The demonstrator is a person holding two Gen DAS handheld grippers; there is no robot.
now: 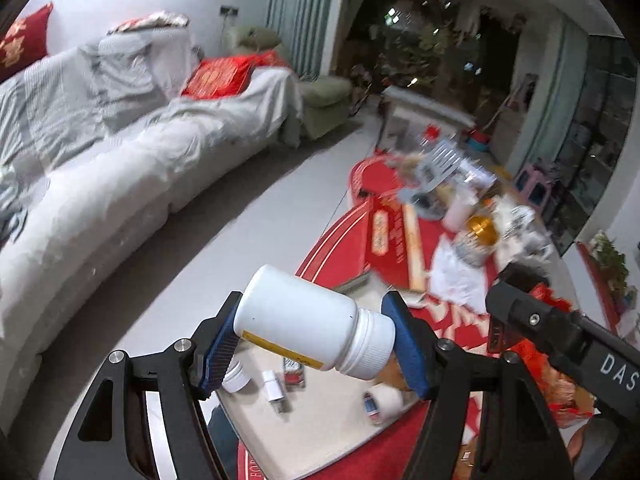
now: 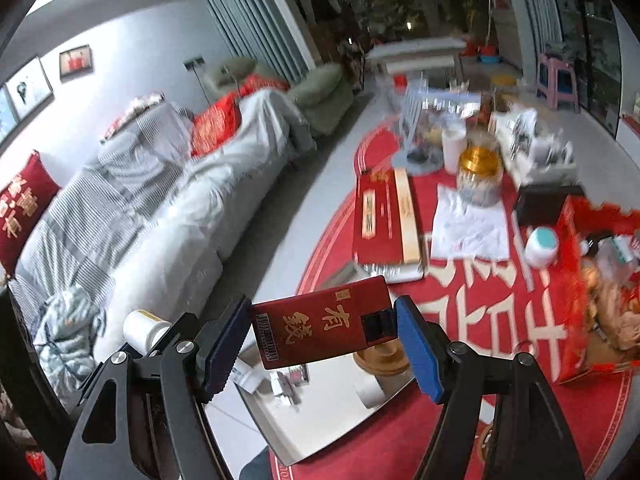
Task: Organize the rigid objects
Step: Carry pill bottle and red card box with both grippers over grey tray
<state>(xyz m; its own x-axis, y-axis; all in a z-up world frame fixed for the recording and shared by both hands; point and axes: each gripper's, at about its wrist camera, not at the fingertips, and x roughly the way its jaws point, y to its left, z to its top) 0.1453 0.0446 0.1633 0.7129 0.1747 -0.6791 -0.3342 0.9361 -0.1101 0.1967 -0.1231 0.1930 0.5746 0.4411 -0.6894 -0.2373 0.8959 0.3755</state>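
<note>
My left tool [image 1: 314,344] grips white bottle [image 1: 308,320], held sideways, cap right. My right tool [image 2: 322,336] grips red box [image 2: 320,332], long side across. Both held high above tray [image 2: 332,412] at tabletop near edge.

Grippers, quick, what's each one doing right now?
Left gripper: closed on a white bottle.
Right gripper: closed on a red box.

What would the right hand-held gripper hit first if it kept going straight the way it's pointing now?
Probably the flat red gift box with the cream strip lying on the red patterned tablecloth, though depth is unclear. The right hand-held gripper holds a small red box.
</note>
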